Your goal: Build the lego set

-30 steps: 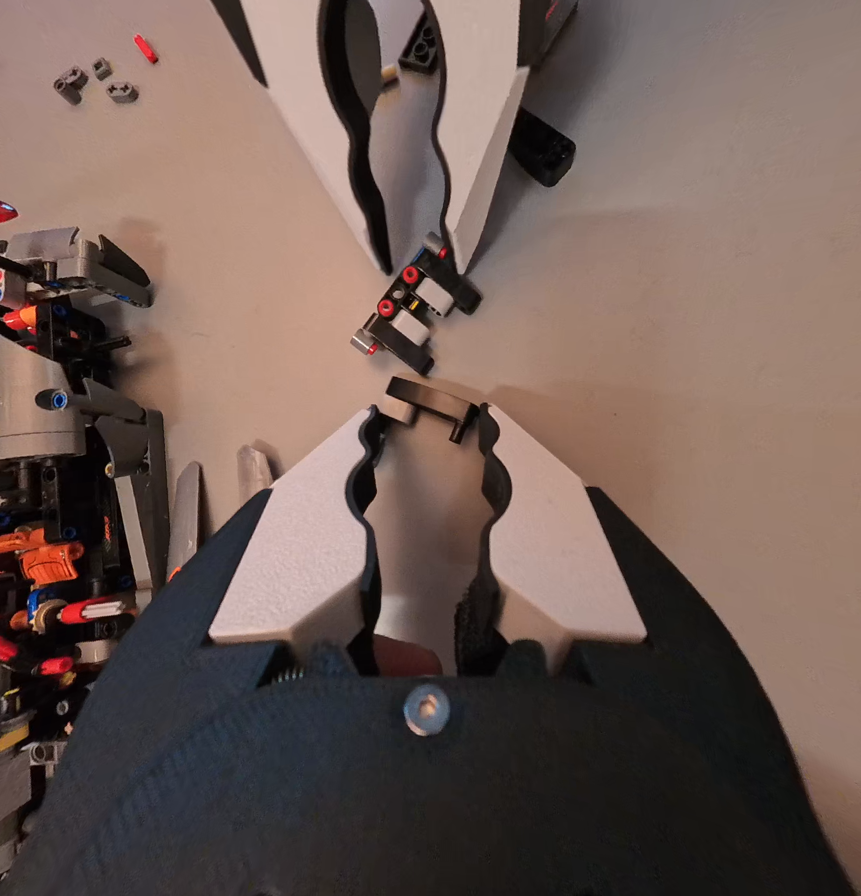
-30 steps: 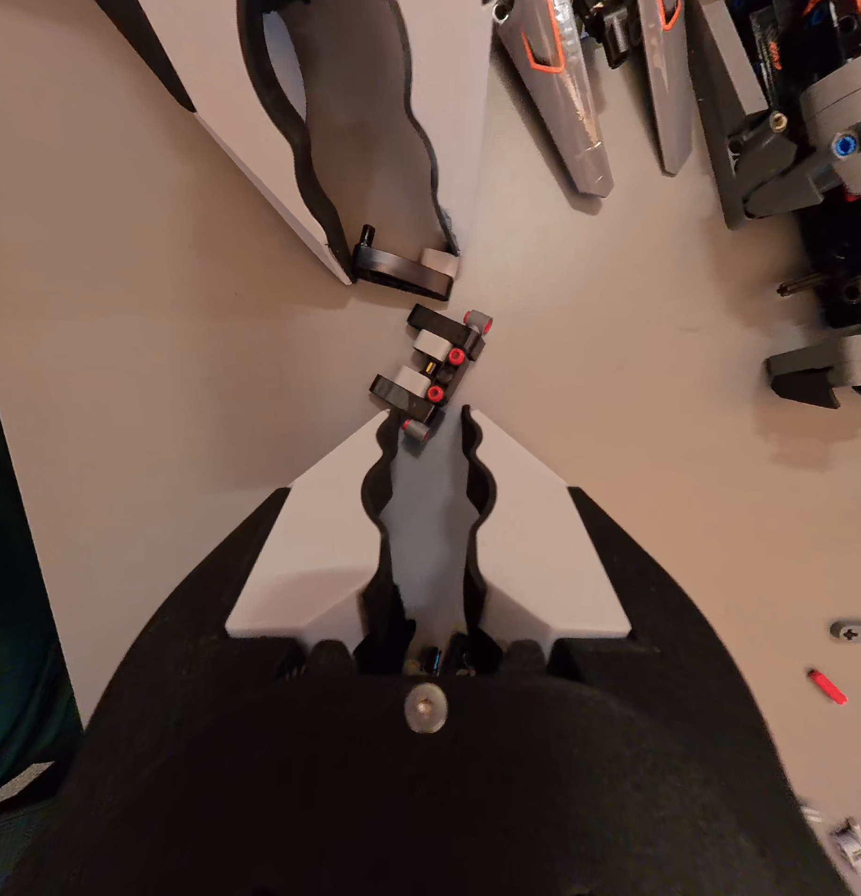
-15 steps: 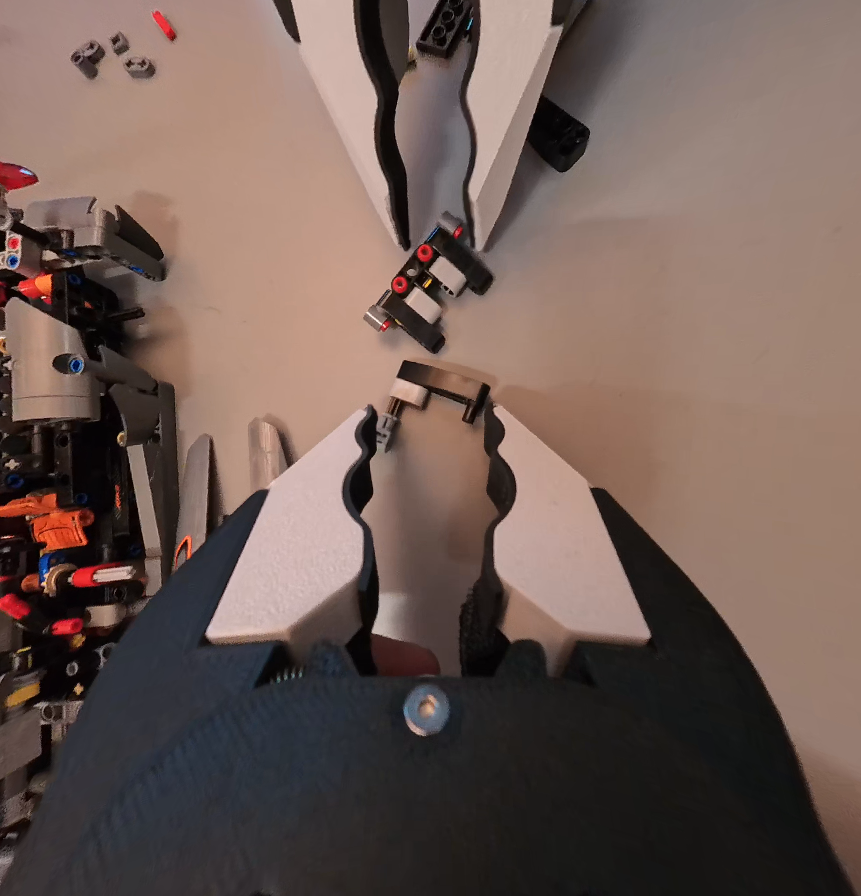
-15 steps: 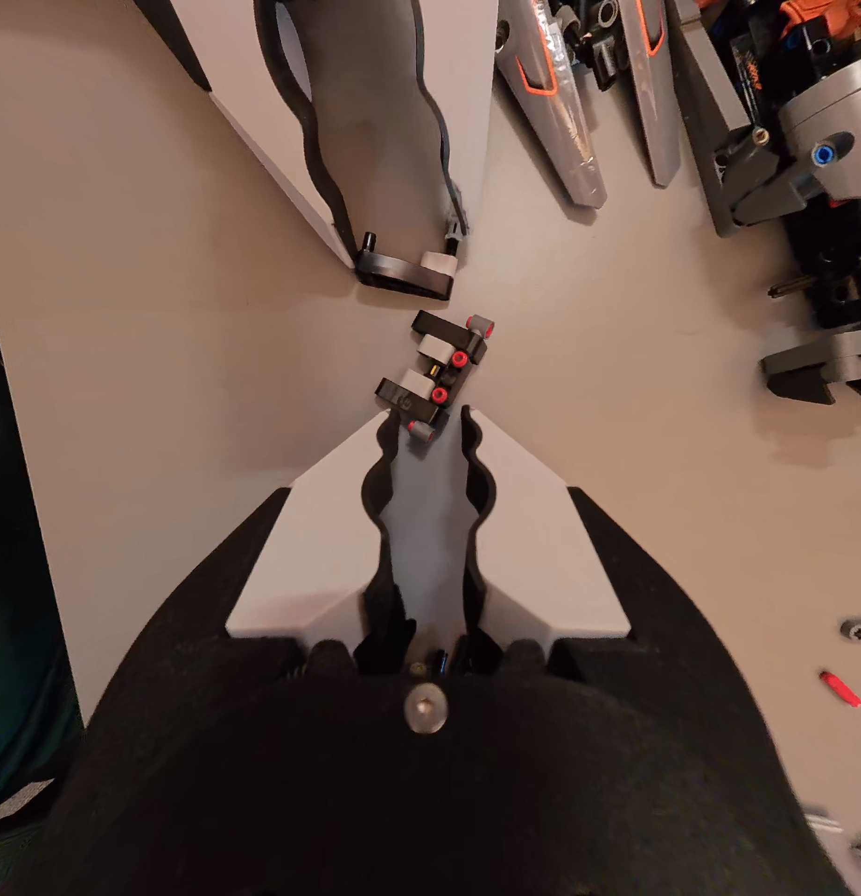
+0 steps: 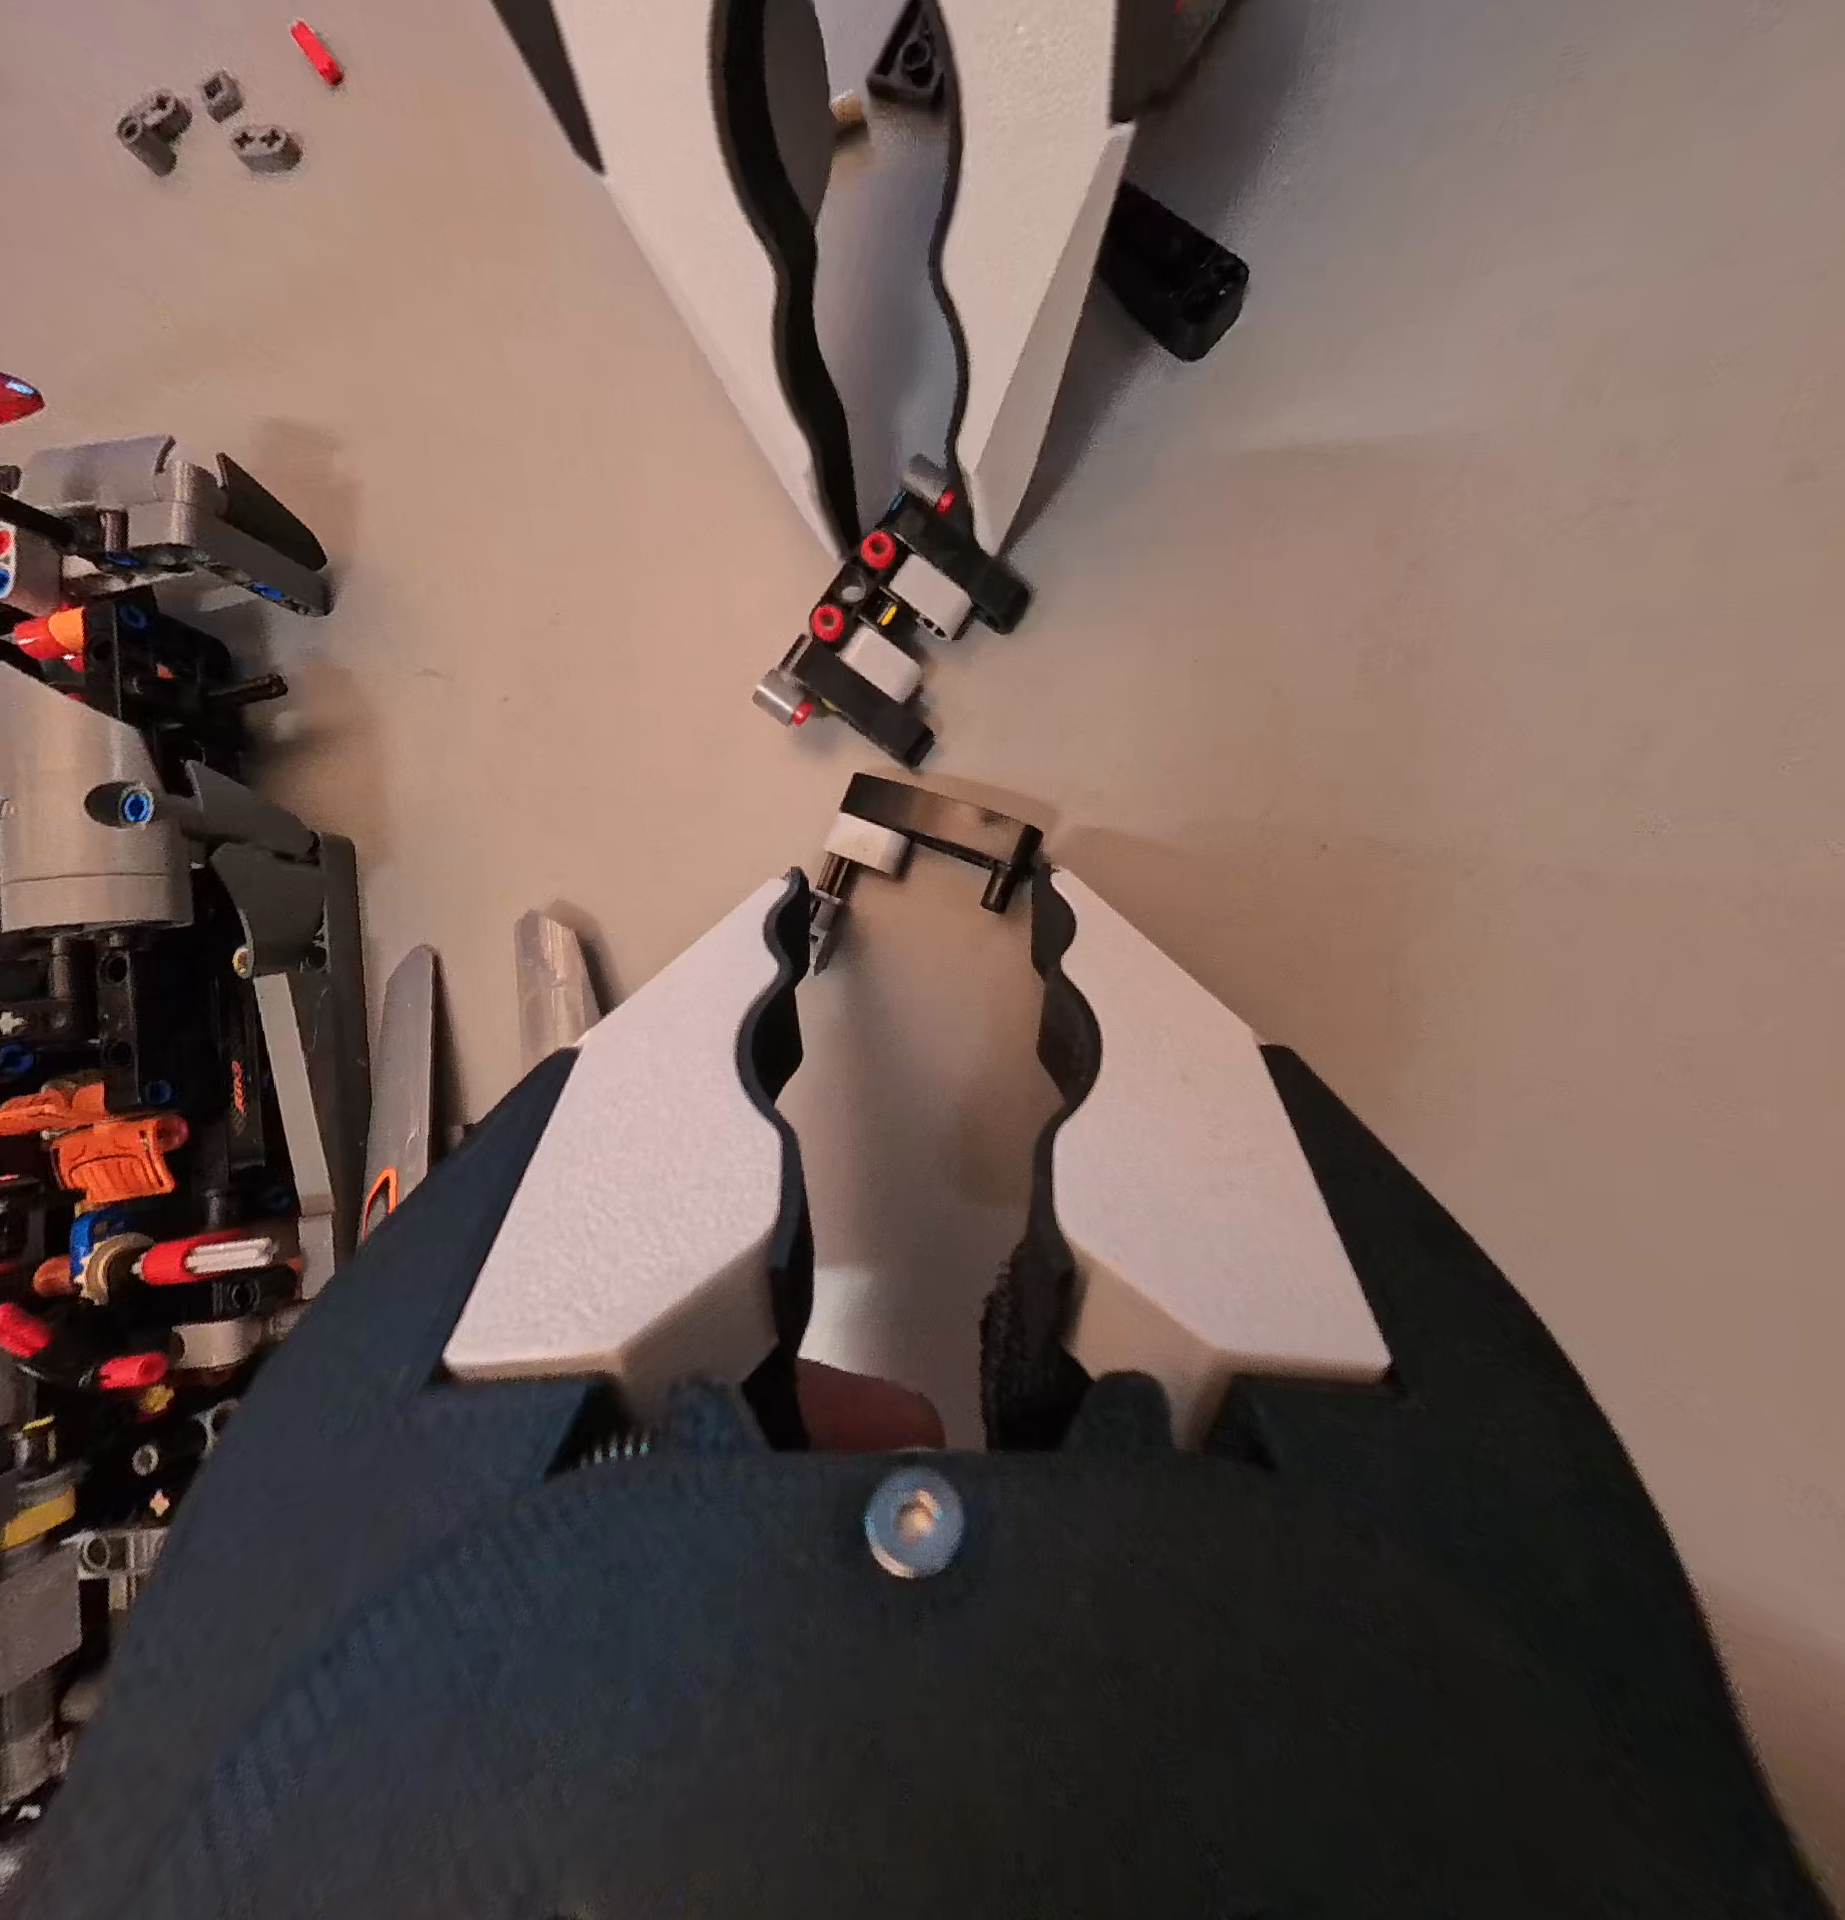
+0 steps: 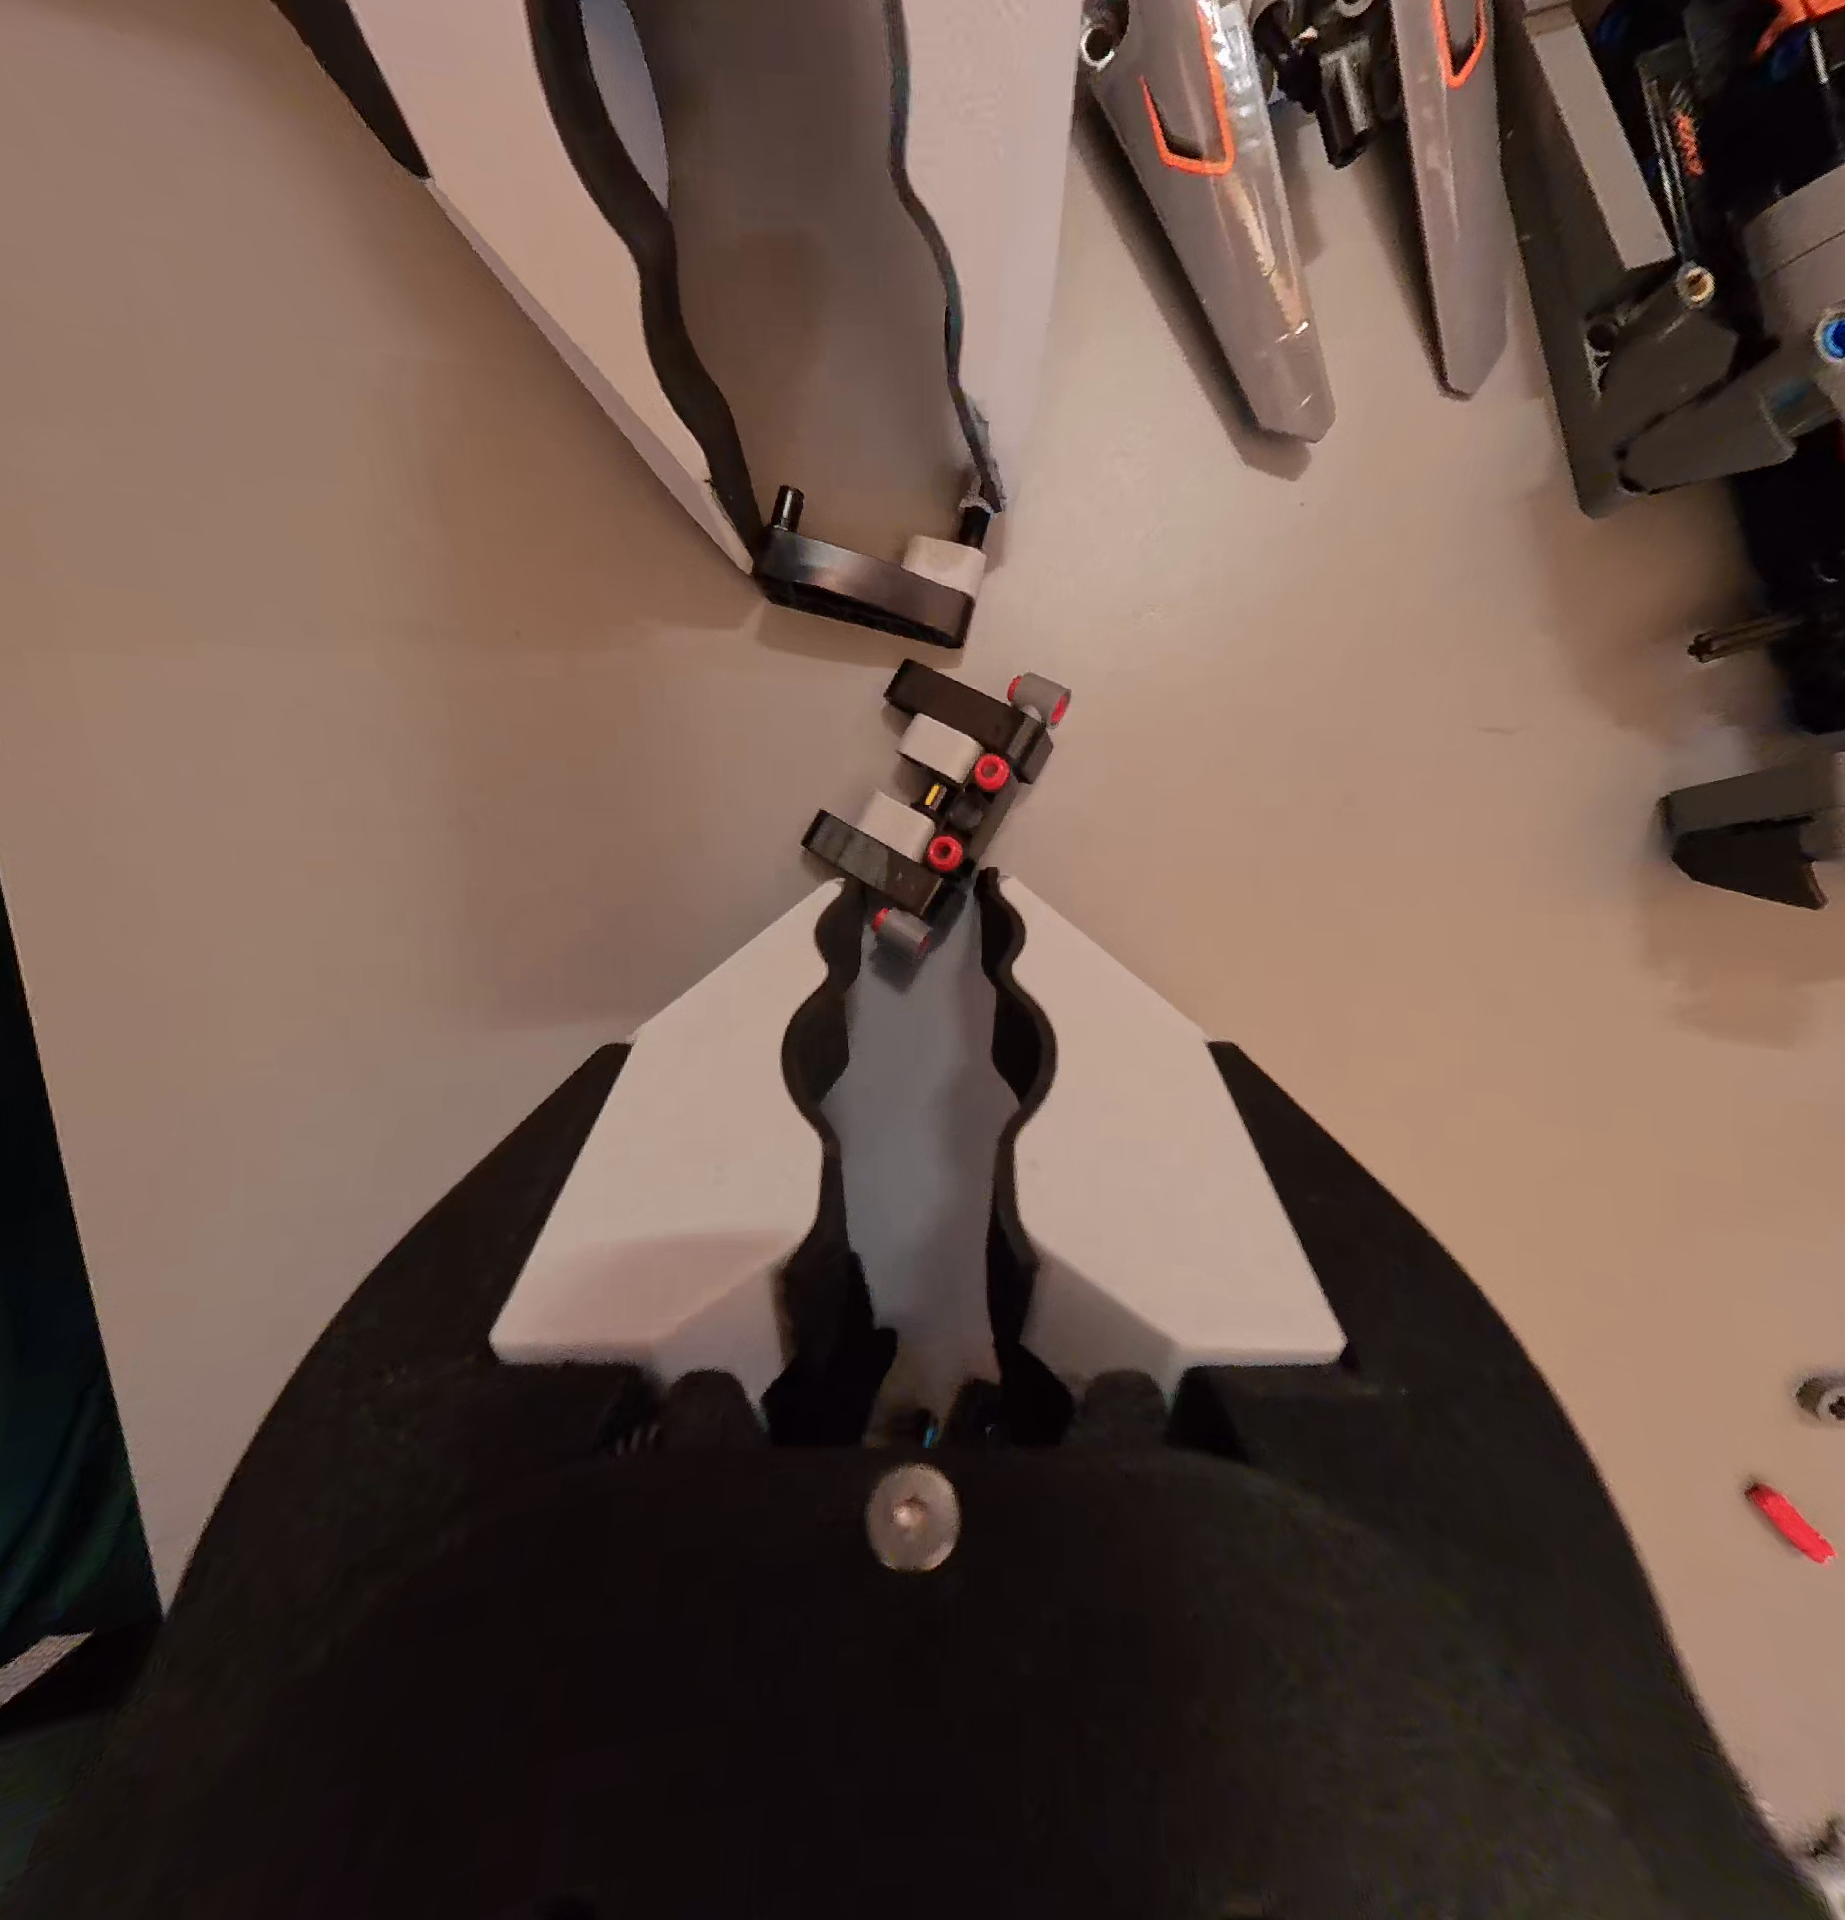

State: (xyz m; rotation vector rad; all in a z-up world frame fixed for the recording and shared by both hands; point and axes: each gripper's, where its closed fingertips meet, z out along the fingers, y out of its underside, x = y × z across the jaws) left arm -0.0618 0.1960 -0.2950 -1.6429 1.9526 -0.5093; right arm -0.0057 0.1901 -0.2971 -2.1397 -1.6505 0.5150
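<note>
My left gripper is shut on a black beam with a white connector and pins at each end. It holds the beam crosswise at its fingertips. My right gripper is shut on the near end of a small black assembly with white blocks and red pins. The two grippers face each other over the beige table. A short gap separates beam and assembly. The beam and the left gripper show at the top of the right wrist view. The assembly and the right gripper show in the left wrist view.
A large part-built model with grey pointed panels lies to one side. Loose grey pieces, a red pin and a black brick lie around. The table's edge is at the left of the right wrist view. The grippers' ends are close to 6 cm from one another.
The beam in my left gripper has tilted, so its white connector and pins now show. The right gripper and its assembly have barely moved. The gap between the pieces stays short.
</note>
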